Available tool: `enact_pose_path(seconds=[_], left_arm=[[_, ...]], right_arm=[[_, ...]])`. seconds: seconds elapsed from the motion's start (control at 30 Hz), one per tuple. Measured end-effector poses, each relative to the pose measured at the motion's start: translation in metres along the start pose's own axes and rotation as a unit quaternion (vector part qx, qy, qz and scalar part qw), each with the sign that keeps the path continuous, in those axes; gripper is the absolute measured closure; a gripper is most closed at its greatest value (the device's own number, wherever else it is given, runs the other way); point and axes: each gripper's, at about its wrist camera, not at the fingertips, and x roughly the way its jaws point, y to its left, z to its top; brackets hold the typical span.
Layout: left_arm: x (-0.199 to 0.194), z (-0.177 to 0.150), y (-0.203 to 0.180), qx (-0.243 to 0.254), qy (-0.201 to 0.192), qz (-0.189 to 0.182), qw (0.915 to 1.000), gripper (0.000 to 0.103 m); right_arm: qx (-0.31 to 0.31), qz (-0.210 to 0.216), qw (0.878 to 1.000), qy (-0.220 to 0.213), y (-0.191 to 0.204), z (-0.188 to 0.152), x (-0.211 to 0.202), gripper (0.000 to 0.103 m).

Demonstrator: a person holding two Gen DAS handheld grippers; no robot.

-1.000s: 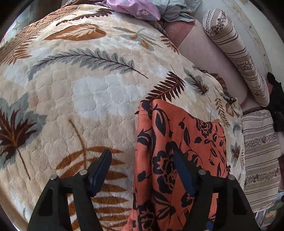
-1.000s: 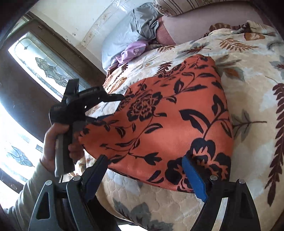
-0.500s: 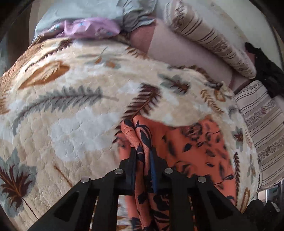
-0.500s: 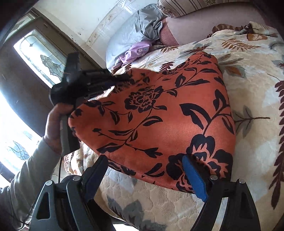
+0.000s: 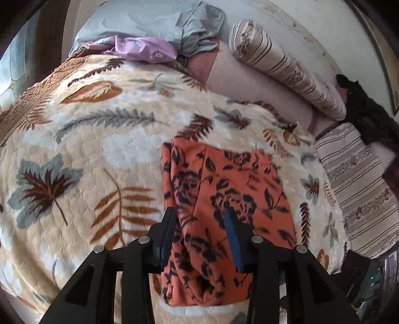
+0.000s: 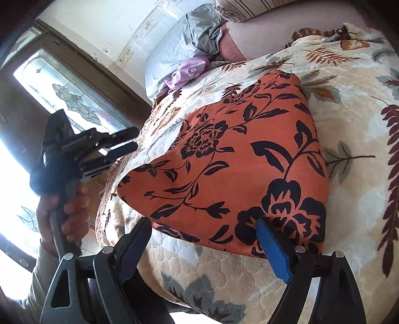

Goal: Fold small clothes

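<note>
Half a second ago the left gripper [image 5: 199, 224] was pinching a bunched ridge of the orange floral garment [image 5: 224, 199] and holding it lifted; now its fingers [image 5: 168, 229] stand apart with nothing between them, and the cloth has dropped flat onto the leaf-patterned blanket [image 5: 87, 149] of the bed. In the right wrist view the same gripper [image 6: 124, 144] has drawn away to the left of the garment [image 6: 237, 162], held in the person's left hand [image 6: 67, 211] in front of the patterned-glass window [image 6: 62, 99], its two fingers parted and clear of the fabric. The garment now lies folded into a roughly rectangular slab, with a doubled fold along its left edge in the left wrist view. The right gripper [image 6: 207, 239] is much as it was: fingers spread wide, hovering at the near edge of the garment, the blue-padded finger [image 6: 271, 246] over the corner with the large black flower and the other finger just off the cloth's near edge; whether either actually touches the fabric cannot be told. At the head of the bed sit a grey pillow [image 5: 149, 22], a crumpled lilac cloth [image 5: 139, 47] and a striped bolster [image 5: 281, 64].
</note>
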Motion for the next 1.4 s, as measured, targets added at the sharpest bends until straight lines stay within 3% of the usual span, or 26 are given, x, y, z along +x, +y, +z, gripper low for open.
enact_pose_path(seconds=[0.07, 0.1, 0.13, 0.23, 0.4, 0.47, 0.63, 0.73, 0.87, 0.9, 0.97, 1.0, 1.03, 1.13, 1.2, 1.23, 1.27, 1.3, 1.37, 1.4], left_arm=[[0.027, -0.025, 0.013, -0.001, 0.052, 0.08, 0.9954, 0.06], [0.035, -0.036, 0.025, -0.011, 0.065, 0.085, 0.9941, 0.055], [0.033, -0.043, 0.037, -0.032, 0.058, 0.068, 0.9954, 0.049], [0.016, -0.047, 0.048, -0.058, 0.047, 0.064, 0.9951, 0.048], [0.002, -0.043, 0.03, -0.024, 0.035, 0.089, 0.9952, 0.048], [-0.01, -0.04, 0.018, -0.015, 0.011, 0.098, 0.995, 0.048], [-0.032, -0.026, -0.021, 0.023, -0.064, 0.06, 0.9959, 0.048], [-0.013, -0.021, -0.037, 0.044, -0.074, 0.054, 0.9948, 0.048], [0.046, -0.034, -0.025, 0.038, -0.016, 0.115, 0.9925, 0.047], [0.052, -0.041, -0.02, 0.039, -0.027, 0.121, 0.9915, 0.04], [0.051, -0.047, -0.012, 0.027, -0.04, 0.108, 0.993, 0.036], [0.051, -0.046, -0.007, 0.013, -0.038, 0.096, 0.9946, 0.036], [0.051, -0.045, -0.004, 0.004, -0.033, 0.087, 0.9956, 0.035], [0.054, -0.046, 0.002, -0.007, -0.032, 0.078, 0.9964, 0.029], [0.054, -0.046, 0.002, -0.007, -0.031, 0.074, 0.9967, 0.029], [0.054, -0.046, 0.002, -0.006, -0.03, 0.073, 0.9969, 0.028], [0.055, -0.046, 0.002, -0.007, -0.029, 0.071, 0.997, 0.028], [0.055, -0.046, 0.001, -0.008, -0.029, 0.072, 0.997, 0.028], [0.055, -0.046, 0.002, -0.009, -0.03, 0.071, 0.997, 0.028], [0.055, -0.046, 0.002, -0.011, -0.03, 0.068, 0.9972, 0.027]], right_arm=[[0.006, 0.004, 1.0, -0.006, -0.001, -0.001, -0.009, 0.016], [0.009, 0.006, 1.0, -0.01, -0.002, -0.002, -0.016, 0.016], [0.011, 0.007, 1.0, -0.014, -0.004, -0.002, -0.022, 0.016], [0.027, 0.002, 0.999, -0.026, -0.016, -0.005, -0.039, 0.016], [0.085, 0.022, 0.995, -0.038, -0.044, -0.004, -0.055, 0.016], [0.109, 0.041, 0.992, -0.044, -0.055, 0.0, -0.062, 0.016], [0.199, 0.083, 0.976, -0.037, -0.095, 0.02, -0.064, 0.016], [0.237, 0.104, 0.966, -0.008, -0.115, 0.036, -0.045, 0.016], [0.278, 0.123, 0.952, 0.03, -0.129, 0.046, -0.012, 0.015], [0.284, 0.12, 0.95, 0.043, -0.131, 0.046, -0.003, 0.015], [0.26, 0.102, 0.958, 0.056, -0.122, 0.051, 0.007, 0.016], [0.234, 0.093, 0.966, 0.064, -0.113, 0.054, 0.011, 0.026], [0.213, 0.059, 0.972, 0.075, -0.104, 0.055, 0.014, 0.053], [0.125, -0.033, 0.989, 0.071, -0.071, 0.058, 0.008, 0.067], [0.031, -0.111, 0.991, 0.063, -0.041, 0.055, 0.003, 0.07], [0.023, -0.126, 0.989, 0.075, -0.042, 0.051, 0.008, 0.07], [0.047, -0.122, 0.987, 0.09, -0.055, 0.047, 0.015, 0.07], [0.095, -0.087, 0.987, 0.092, -0.073, 0.045, 0.017, 0.068], [0.168, -0.022, 0.982, 0.08, -0.094, 0.045, 0.007, 0.056], [0.183, -0.009, 0.98, 0.077, -0.096, 0.047, 0.002, 0.043]])
